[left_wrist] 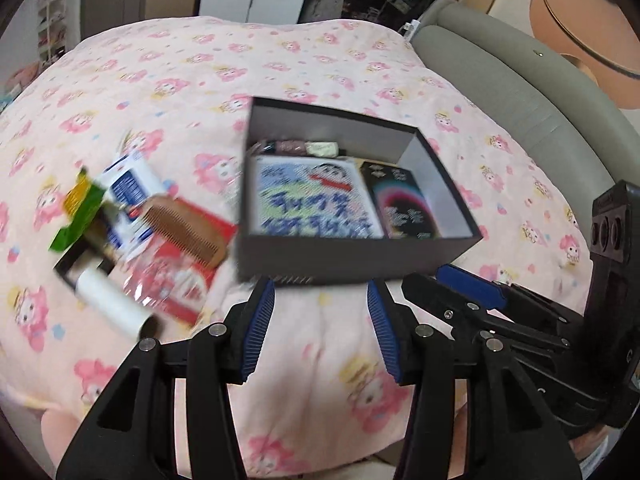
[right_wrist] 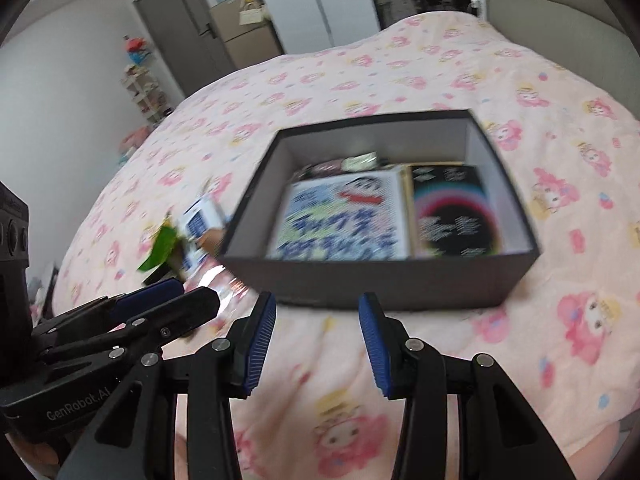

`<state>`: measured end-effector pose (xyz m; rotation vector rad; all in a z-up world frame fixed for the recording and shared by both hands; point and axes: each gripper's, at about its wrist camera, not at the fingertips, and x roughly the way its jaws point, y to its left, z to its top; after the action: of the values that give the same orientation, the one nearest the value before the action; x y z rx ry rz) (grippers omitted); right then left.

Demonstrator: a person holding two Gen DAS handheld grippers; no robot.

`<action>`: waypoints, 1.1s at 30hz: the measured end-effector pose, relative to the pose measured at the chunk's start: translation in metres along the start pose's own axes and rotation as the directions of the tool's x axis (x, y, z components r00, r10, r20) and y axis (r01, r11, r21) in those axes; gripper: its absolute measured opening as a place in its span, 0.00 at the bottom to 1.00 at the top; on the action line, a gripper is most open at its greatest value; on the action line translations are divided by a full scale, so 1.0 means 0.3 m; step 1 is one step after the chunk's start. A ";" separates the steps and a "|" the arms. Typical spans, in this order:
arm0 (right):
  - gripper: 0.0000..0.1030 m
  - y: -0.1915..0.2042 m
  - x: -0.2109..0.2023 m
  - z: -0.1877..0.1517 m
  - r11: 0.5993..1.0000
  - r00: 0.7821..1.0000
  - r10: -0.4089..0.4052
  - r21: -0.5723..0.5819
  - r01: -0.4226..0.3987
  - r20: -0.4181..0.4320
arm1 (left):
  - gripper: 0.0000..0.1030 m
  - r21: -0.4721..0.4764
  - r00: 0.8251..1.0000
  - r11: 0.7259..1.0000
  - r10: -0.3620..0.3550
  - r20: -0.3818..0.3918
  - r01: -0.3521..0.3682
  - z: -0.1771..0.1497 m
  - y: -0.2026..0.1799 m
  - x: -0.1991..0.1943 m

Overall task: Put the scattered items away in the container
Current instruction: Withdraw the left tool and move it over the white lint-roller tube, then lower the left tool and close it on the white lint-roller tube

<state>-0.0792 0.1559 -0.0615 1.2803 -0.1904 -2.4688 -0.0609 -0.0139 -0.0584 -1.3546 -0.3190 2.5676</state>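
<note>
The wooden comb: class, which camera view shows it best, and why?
The left wrist view: the wooden comb lies in full sight on the red packet, left of the box. In the right wrist view the box wall hides all but a brown sliver.

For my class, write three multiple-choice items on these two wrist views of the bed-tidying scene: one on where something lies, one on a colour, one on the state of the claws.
1. Where does the wooden comb lie?
A. inside the box
B. on the pile of items left of the box
C. in a claw

2. What colour is the outside of the box?
A. dark grey
B. pink
C. green

3. In what state are the left claw and right claw?
A. both shut on items
B. one holds the comb
C. both open and empty

Answers: 1 B, it rests on the red packet outside the box; 2 A, its walls look dark grey; 3 C, bedding shows between each pair of pads.
</note>
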 end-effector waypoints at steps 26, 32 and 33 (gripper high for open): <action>0.38 0.451 0.554 -0.096 0.987 0.956 0.112 -0.084 -0.140 -0.271 | 0.49 -0.384 0.975 0.919 0.160 0.152 -0.091 -0.096 0.777 0.112; 0.38 0.477 0.588 -0.120 0.989 0.955 0.100 -0.074 -0.125 -0.279 | 0.49 -0.445 0.983 0.896 0.080 0.167 0.003 -0.128 0.866 0.160; 0.38 0.477 0.587 -0.123 0.990 0.955 0.103 -0.067 -0.126 -0.279 | 0.49 -0.442 0.983 0.897 0.071 0.168 0.011 -0.131 0.866 0.163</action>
<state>-0.1071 -0.0404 -0.1781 1.5123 -0.0856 -2.1506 -0.0793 -0.2434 -0.1939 -1.2576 -0.9735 2.7569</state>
